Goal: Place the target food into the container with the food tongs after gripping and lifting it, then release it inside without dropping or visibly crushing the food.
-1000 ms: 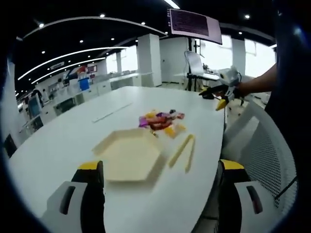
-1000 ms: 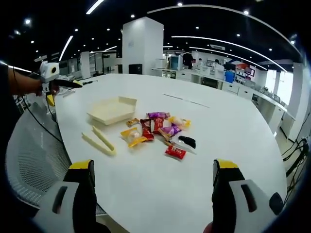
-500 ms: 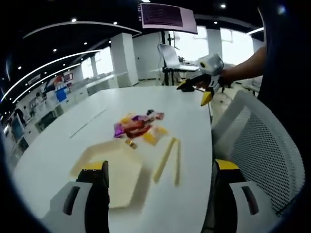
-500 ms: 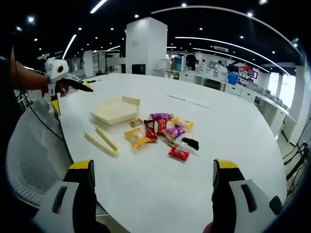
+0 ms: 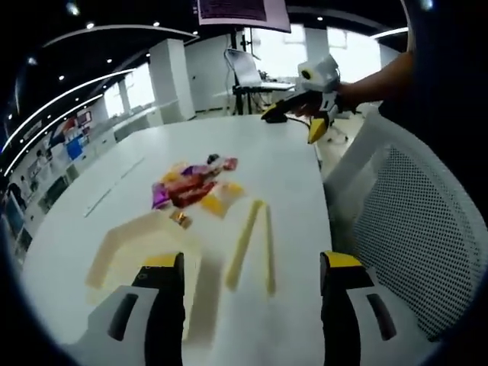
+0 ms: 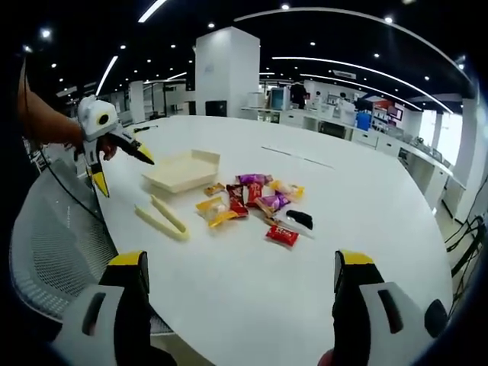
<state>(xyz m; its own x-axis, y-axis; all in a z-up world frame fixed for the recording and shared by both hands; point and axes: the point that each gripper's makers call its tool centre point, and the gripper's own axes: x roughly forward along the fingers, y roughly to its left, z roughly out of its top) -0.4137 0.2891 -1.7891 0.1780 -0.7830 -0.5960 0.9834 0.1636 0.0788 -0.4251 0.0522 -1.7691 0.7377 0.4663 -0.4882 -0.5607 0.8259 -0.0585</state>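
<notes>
White office bench [image 6: 366, 221]: both tools released, left tool [image 5: 248, 305] nearest the tongs [image 5: 252, 244], which lie between tray [image 6: 181, 171] and wrapped snack pile [image 6: 252, 200]; best to pinch both tong arms squarely near their joined end.

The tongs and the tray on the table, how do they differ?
The tongs are two long thin arms joined at one end; the tray is a broad shallow container with raised walls. The tongs lie nearer the table's edge, the tray farther in. Both are pale cream and lie untouched.
</notes>
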